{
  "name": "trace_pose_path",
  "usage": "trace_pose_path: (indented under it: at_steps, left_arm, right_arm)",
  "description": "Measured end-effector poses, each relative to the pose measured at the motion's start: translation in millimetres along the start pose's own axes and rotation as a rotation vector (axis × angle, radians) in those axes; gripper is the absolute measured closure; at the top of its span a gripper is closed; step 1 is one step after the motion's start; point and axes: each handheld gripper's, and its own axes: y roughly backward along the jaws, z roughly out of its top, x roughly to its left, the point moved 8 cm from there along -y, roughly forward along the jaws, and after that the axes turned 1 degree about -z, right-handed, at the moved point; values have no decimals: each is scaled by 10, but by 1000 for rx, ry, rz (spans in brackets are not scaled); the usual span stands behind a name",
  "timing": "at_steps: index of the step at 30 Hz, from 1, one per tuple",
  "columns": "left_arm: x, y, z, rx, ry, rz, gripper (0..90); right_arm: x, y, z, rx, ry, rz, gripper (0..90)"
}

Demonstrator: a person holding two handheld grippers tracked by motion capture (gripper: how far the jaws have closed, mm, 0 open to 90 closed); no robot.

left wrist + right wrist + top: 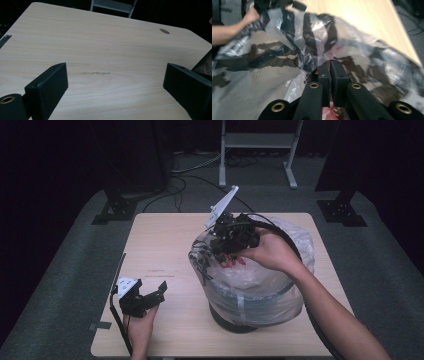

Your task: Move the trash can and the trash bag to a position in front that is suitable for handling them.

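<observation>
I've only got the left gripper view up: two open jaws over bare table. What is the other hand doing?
Observer: The right tool is over a black bin lined with a clear plastic bag.
Operator: Is it gripping anything?
Observer: In the right gripper view its jaws stand together, pinching a fold of the bag.
Operator: And where is my left tool relative to that?
Observer: The left tool rests low on the table, apart from the bin, to its left in the high view.
</observation>
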Motion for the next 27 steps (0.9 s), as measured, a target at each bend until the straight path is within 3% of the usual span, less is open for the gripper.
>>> trace_pose_path:
  at_steps: [8, 15, 23, 27]
  left_arm:
    - [4, 0, 1, 0, 1, 1, 47]
    - [0, -3, -3, 3, 0, 0, 47]
    - [5, -2, 2, 1, 3, 0, 47]
    - [-2, 0, 4, 0, 1, 0, 47]
  right_arm:
    - [26, -236, -181, 105, 8, 23, 888]
    - [-1, -94, -175, 69, -9, 28, 751]
    - [0, 142, -26, -17, -3, 23, 757]
    - [67, 141, 66, -37, 18, 23, 767]
